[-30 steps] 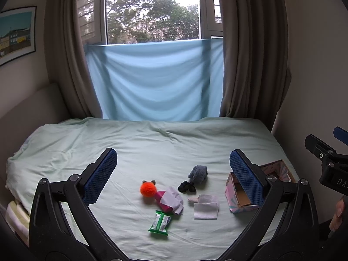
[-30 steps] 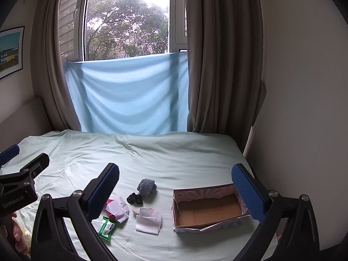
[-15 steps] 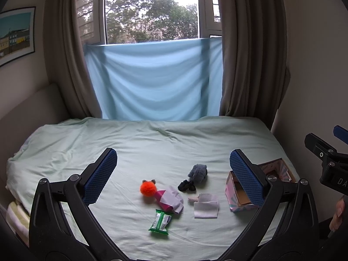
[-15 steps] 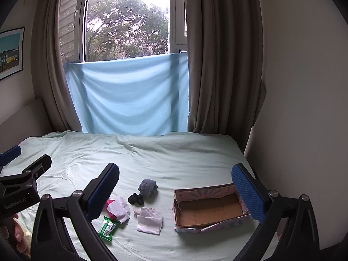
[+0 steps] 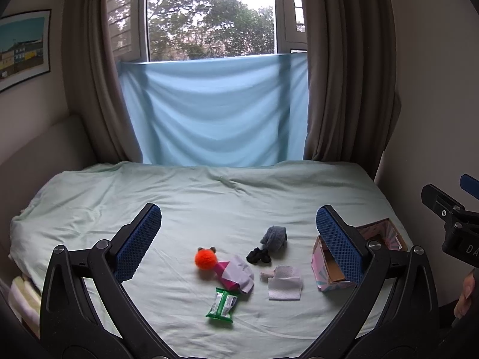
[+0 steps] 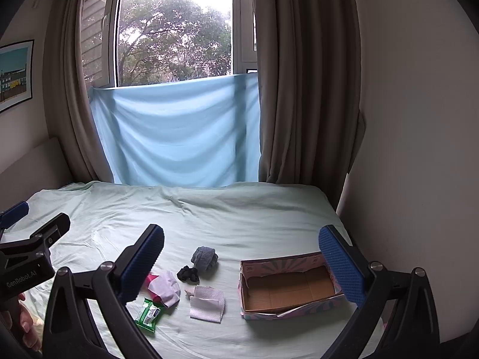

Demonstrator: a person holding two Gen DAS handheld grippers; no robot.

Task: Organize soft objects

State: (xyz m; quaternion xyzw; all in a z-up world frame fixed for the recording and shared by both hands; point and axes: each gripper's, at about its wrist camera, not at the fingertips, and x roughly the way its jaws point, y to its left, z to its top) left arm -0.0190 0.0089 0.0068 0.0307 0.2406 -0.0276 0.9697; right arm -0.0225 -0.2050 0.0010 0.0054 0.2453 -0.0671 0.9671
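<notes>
On the bed (image 5: 149, 197), covered by a pale green sheet, a small group of soft objects lies near the front edge. An orange pompom toy (image 5: 205, 258) touches a pink-and-white folded cloth (image 5: 236, 273), and just in front of that cloth lies a green wipes packet (image 5: 222, 304). To the right of these, a grey rolled sock (image 5: 274, 237) sits just behind a black scrunchie (image 5: 258, 255), with a white folded tissue (image 5: 284, 282) nearer the front. An open cardboard box (image 6: 287, 287) with a pink patterned outside stands at the right of the group, apart from the tissue, its brown interior holding nothing visible. Both tools hover above the bed without contact: the left hand-held gripper (image 5: 239, 239) has its blue-padded fingers spread wide and holds nothing, and the right hand-held gripper (image 6: 242, 257) is likewise spread wide and holds nothing. Behind the bed, a light blue cloth (image 6: 176, 131) hangs across the lower part of the window (image 6: 173, 33), flanked by brown curtains (image 6: 305, 89). A framed picture (image 5: 24, 48) hangs on the left wall.
</notes>
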